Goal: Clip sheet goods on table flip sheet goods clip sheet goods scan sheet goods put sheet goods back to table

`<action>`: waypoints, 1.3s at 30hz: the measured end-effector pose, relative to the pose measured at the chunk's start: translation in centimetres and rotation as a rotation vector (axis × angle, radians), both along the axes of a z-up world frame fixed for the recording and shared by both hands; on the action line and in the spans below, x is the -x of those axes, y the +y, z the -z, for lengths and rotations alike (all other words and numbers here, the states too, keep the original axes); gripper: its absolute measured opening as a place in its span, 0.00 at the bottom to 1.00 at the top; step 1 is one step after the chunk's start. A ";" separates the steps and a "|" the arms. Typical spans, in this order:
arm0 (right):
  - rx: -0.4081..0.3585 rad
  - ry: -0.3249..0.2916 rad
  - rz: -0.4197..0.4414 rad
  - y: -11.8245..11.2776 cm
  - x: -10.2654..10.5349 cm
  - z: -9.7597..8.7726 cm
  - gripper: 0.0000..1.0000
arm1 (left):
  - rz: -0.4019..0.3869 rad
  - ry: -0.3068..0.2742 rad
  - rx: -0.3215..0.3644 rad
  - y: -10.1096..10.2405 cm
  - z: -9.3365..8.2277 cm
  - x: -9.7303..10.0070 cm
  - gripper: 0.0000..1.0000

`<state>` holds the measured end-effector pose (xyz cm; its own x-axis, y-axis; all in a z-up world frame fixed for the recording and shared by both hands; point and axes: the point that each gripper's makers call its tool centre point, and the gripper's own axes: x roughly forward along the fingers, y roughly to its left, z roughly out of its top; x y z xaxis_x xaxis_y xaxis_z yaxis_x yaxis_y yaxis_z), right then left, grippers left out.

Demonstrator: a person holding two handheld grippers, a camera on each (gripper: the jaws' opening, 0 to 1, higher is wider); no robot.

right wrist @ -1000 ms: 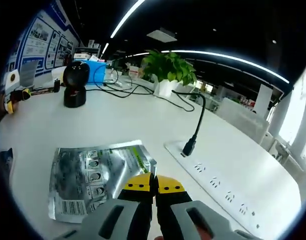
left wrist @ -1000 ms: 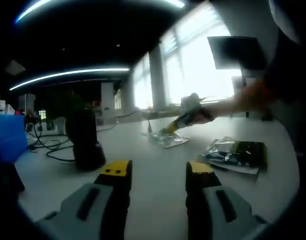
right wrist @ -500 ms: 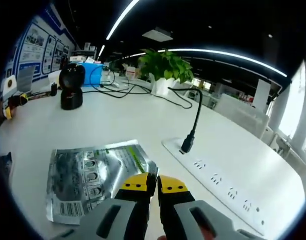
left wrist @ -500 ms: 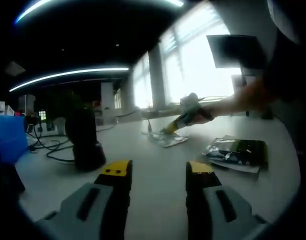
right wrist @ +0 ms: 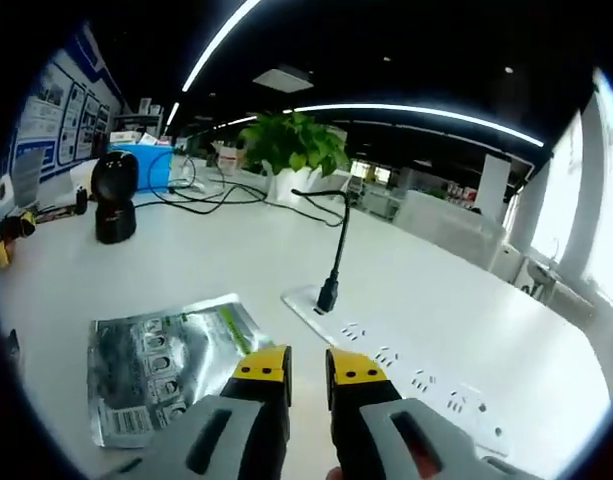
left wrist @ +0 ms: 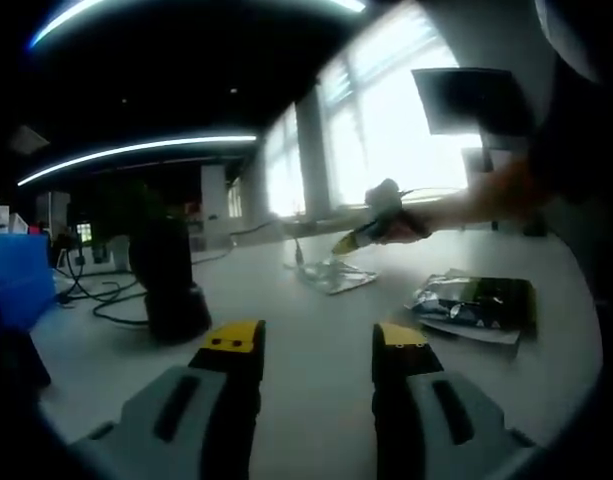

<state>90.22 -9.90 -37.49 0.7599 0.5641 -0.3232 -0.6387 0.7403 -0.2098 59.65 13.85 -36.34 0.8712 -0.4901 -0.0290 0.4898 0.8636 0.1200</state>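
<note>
**Pouch released on the surface**

Now that its jaws have parted a little, the right tool (right wrist: 305,362) grips nothing; half a second ago they were shut. The pouch (right wrist: 158,360) lies flat just left of it, so a put-back looks done. The left tool (left wrist: 316,340) hangs wide open, empty. Beyond stands the scanner (right wrist: 115,196).

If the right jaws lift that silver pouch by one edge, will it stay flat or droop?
Probably droops: the silver pouch looks thin and crinkled, lying flat on the table. Its foil looks glossy, so likely slippery. The right gripper is open beside it.
</note>
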 end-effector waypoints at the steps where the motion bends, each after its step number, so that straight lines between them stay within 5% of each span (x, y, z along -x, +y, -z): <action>1: -0.016 -0.001 0.033 -0.4 0.0 -0.4 0.11 | 0.000 -0.001 0.000 0.0 0.0 0.0 0.35; 3: 0.019 0.020 0.134 -1.9 -0.1 -0.3 0.09 | -0.001 -0.001 0.001 0.0 0.0 0.0 0.35; 6: -0.027 0.034 0.146 -1.2 1.2 -0.7 0.11 | 0.001 -0.002 0.000 0.0 0.0 0.0 0.35; 12: -0.114 0.061 0.022 3.2 4.7 -1.3 0.38 | 0.003 -0.004 -0.007 0.0 0.1 0.0 0.35; 19: -0.059 0.049 -0.075 6.8 6.8 0.0 0.63 | 0.004 -0.006 -0.004 0.1 0.1 0.0 0.35; 23: -0.048 0.103 -0.115 7.4 7.2 1.6 0.78 | 0.004 -0.009 -0.003 0.1 0.0 0.0 0.35; 39: -0.013 0.174 -0.158 7.8 6.5 4.1 0.86 | 0.003 -0.009 0.000 -0.1 -0.1 0.1 0.35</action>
<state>83.73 -2.09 -41.57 0.5953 0.6764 -0.4337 -0.7726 0.6301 -0.0777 59.59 13.80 -36.22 0.8698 -0.4930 -0.0215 0.4916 0.8619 0.1241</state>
